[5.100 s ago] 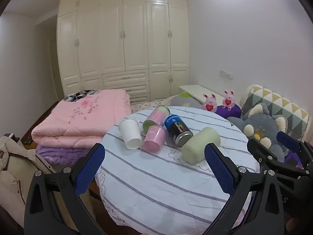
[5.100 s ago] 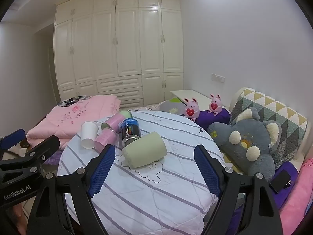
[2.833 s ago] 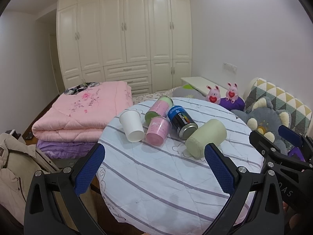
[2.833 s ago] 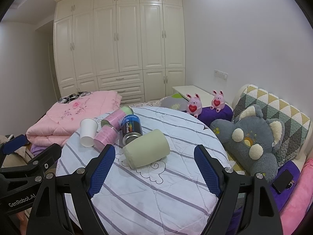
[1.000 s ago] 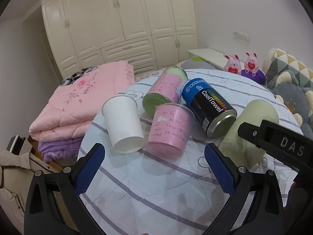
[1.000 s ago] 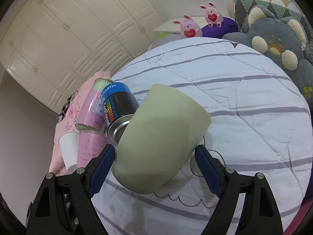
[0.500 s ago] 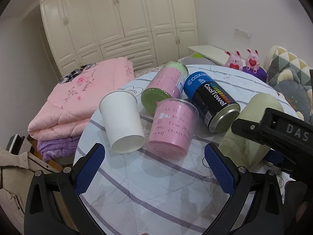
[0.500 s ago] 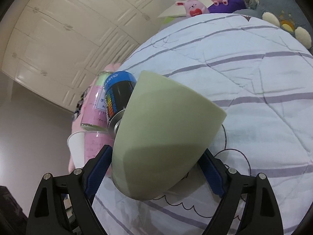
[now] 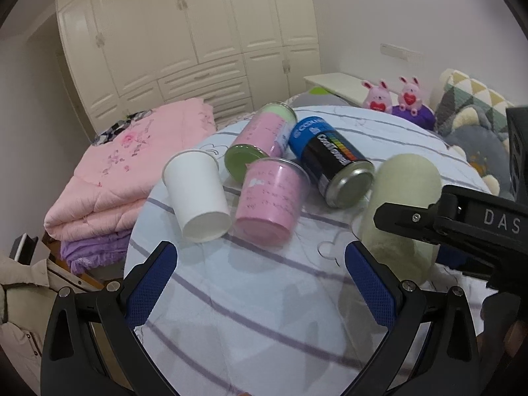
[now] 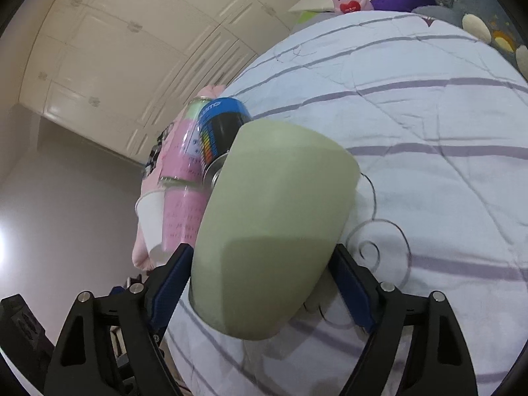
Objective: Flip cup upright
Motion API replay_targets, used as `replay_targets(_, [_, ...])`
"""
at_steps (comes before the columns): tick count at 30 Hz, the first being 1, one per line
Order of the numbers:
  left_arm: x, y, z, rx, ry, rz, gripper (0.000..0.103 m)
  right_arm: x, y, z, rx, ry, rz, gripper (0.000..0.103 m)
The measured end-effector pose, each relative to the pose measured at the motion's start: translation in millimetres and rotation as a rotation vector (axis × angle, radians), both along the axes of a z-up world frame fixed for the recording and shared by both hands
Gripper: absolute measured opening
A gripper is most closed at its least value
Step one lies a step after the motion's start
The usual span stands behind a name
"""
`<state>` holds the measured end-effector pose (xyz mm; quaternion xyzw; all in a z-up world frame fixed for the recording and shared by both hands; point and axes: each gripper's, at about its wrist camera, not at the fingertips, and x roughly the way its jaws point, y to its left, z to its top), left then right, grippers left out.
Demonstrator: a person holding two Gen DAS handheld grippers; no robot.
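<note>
A pale green cup [image 10: 270, 224] lies on its side on the round striped table [image 10: 445, 171], base toward me. My right gripper [image 10: 264, 274] is shut on the green cup, its blue pads pressed to both sides near the base. In the left wrist view the green cup [image 9: 406, 198] lies at the right, with the right gripper's black arm [image 9: 462, 224] across it. My left gripper [image 9: 260, 283] is open and empty above the table's near part, in front of a white paper cup [image 9: 198, 198] and a pink cup [image 9: 274, 198], both on their sides.
A blue and black CoolTowel can [image 9: 330, 168] and a pink canister with a green lid [image 9: 260, 142] lie behind the cups. Folded pink quilts [image 9: 109, 178] sit to the left. Plush toys [image 9: 392, 95] and cushions [image 9: 475, 105] are at the right.
My right gripper has moved in and its pads have closed onto the green cup's sides. My left gripper has stayed open and barely moved.
</note>
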<state>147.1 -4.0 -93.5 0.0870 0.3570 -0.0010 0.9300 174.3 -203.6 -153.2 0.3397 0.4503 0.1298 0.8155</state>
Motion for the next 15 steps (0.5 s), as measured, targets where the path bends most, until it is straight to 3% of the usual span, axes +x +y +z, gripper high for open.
replay_targets(15, [-56.3, 0.1, 3.6, -0.048, 0.059, -0.052, 0.103, -35.2, 11.0, 3.9, -0.026, 0.020, 0.139, 0.082])
